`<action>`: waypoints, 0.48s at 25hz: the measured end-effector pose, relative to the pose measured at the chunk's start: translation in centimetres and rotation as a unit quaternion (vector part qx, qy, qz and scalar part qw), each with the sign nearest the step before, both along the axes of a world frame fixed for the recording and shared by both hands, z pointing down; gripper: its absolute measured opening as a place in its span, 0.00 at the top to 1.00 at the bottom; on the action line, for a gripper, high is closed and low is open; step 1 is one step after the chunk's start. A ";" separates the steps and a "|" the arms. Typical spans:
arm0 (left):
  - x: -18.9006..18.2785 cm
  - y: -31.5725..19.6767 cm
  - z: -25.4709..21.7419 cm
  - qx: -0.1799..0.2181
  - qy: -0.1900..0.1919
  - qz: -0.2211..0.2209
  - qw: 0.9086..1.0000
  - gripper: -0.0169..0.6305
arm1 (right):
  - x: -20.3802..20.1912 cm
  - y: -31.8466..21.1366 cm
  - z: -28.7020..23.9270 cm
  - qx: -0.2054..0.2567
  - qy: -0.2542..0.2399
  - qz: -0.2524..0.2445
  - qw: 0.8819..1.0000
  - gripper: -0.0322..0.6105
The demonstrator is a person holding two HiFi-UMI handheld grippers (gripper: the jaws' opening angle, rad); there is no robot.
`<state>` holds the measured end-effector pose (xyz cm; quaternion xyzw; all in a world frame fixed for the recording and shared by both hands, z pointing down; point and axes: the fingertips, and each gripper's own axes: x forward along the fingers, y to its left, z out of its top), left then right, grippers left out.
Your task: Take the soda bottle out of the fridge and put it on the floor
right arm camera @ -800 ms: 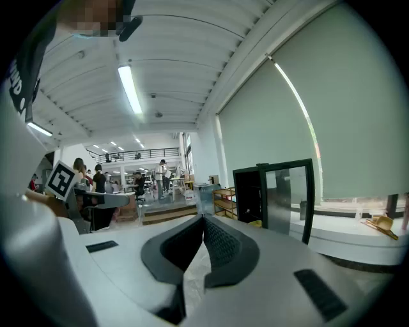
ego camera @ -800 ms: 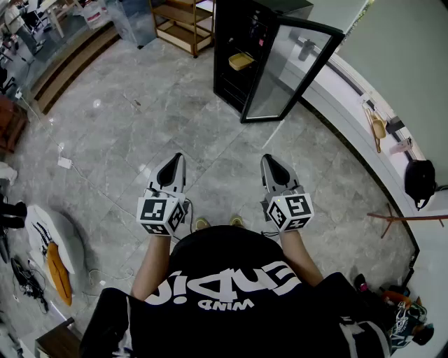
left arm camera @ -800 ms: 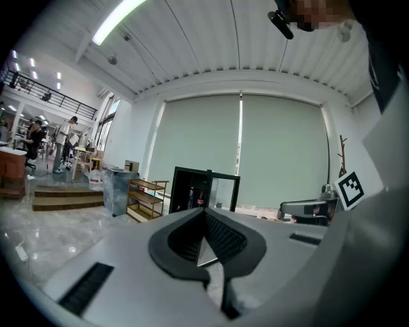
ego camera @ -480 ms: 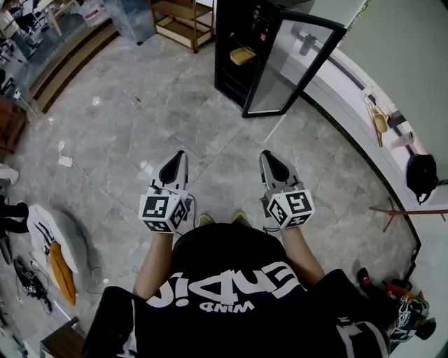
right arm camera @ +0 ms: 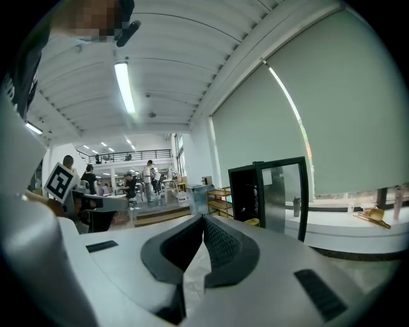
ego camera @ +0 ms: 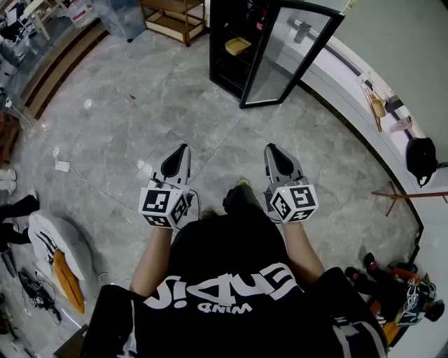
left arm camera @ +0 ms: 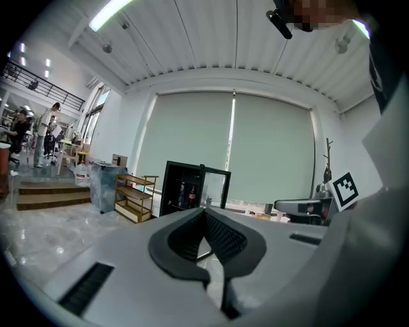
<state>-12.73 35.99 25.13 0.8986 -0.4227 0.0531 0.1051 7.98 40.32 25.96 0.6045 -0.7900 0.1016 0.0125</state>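
- The grey stone-tiled floor (ego camera: pixel 119 119) fills most of the head view, and both grippers are held out over it, well apart from the fridge.
- The person (ego camera: pixel 231 280), in a black shirt with white print, stands facing the fridge with one gripper in each hand.
- A long white table (ego camera: pixel 346 98) curves along the wall at the right, behind the fridge.
- The black fridge (ego camera: pixel 224 66) stands ahead of the person, its interior facing them.
- Its glass door (ego camera: pixel 290 59) is swung open to the right.
- A wooden rack (ego camera: pixel 168 17) stands just left of the fridge.
- The left gripper (ego camera: pixel 180 149) points forward, roughly level; its jaws are closed tip to tip with nothing between them.
- The right gripper (ego camera: pixel 273 148) is held parallel to it; its jaws also meet at the tips and are empty.
- A yellow dish (ego camera: pixel 238 46) lies on a fridge shelf.
- The soda bottle (left arm camera: pixel 192 193), with a red label, stands upright inside the fridge beside a second, darker bottle (left arm camera: pixel 181 193). Only the left gripper view shows it.
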 end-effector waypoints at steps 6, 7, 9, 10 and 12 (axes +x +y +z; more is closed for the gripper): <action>1.0 -3.1 1.2 0.000 0.001 0.011 1.000 0.97 | 0.7 -2.2 1.4 -0.006 -0.006 0.017 1.000 0.91; 1.3 -3.8 1.3 0.001 0.001 0.012 1.000 0.97 | 0.9 -2.9 1.7 -0.008 -0.007 0.017 1.000 0.91; 2.0 -5.5 1.5 0.002 0.002 0.015 1.000 0.97 | 1.3 -4.6 1.9 -0.007 -0.007 0.018 1.000 0.91; 2.3 -6.5 1.5 0.003 0.003 0.016 1.000 0.97 | 1.6 -5.7 1.9 -0.005 -0.007 0.019 1.000 0.91; 3.0 -8.6 1.6 0.005 0.003 0.018 1.000 0.97 | 2.1 -7.9 1.8 -0.002 -0.007 0.019 1.000 0.91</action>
